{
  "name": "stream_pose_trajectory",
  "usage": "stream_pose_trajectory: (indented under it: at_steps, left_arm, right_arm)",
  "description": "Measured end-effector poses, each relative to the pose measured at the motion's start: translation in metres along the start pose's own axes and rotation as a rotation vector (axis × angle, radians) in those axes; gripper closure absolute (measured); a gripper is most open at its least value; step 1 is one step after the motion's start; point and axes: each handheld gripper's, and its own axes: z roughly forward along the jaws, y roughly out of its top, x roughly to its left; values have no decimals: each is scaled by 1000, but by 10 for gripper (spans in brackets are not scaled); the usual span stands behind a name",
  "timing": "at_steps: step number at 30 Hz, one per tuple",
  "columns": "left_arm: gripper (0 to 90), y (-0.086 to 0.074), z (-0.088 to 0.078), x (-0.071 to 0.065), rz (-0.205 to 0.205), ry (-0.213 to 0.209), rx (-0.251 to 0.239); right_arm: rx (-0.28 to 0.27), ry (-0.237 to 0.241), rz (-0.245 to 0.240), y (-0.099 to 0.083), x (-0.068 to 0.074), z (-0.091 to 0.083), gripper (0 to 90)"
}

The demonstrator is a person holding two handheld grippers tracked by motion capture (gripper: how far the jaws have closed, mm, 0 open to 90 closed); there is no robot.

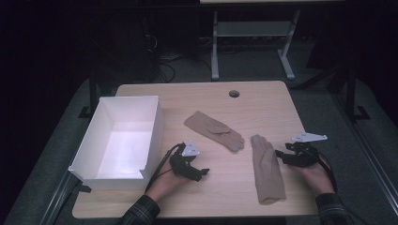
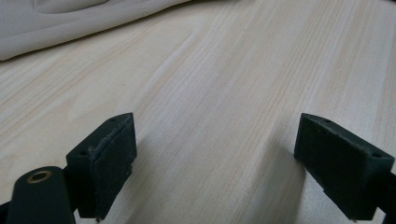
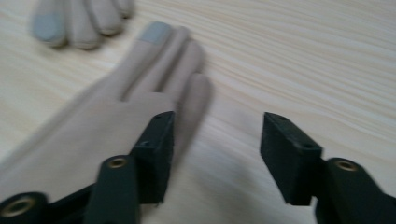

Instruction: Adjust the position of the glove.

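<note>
Two tan gloves lie flat on the wooden table (image 1: 206,187). One glove (image 1: 214,130) rests near the middle, fingers toward the right. The other glove (image 1: 266,168) (image 3: 116,116) lies lengthwise at the right, its grey-tipped fingers pointing away from me. My right gripper (image 1: 280,155) (image 3: 215,149) sits just right of that glove, open, with bare wood between its jaws and its left jaw at the glove's edge. My left gripper (image 1: 201,174) (image 2: 215,163) rests low over the table between the box and the gloves, open and holding nothing; an edge of a glove (image 2: 70,23) shows beyond it.
A white open-topped box (image 1: 98,143) stands at the table's left side, overhanging the front-left corner. A round cable hole (image 1: 233,93) sits near the far edge. Beyond the table are a desk frame (image 1: 215,51) and cables on the dark floor.
</note>
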Motion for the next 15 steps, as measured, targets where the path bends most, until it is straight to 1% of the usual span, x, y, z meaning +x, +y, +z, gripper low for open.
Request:
stream_pose_trajectory:
  at_steps: [2, 6, 9, 11, 14, 15]
  left_arm:
    - [122, 0, 0, 0, 1, -2, 1]
    - [122, 0, 0, 0, 4, -3, 2]
    - [122, 0, 0, 1, 8, -4, 3]
    - [128, 1, 0, 1, 6, -3, 3]
    - [153, 3, 0, 0, -5, 8, 7]
    - [211, 4, -1, 0, -5, 11, 9]
  right_arm:
    - [-2, -16, 13, -3, -6, 2, 355]
    - [3, -42, 58, -7, -17, 8, 298]
    - [9, -60, 58, -10, -21, 11, 273]
    - [4, -54, 66, -12, -21, 13, 249]
    - [-2, -52, 70, -13, -21, 13, 244]
    - [-13, -46, 71, -15, -22, 13, 232]
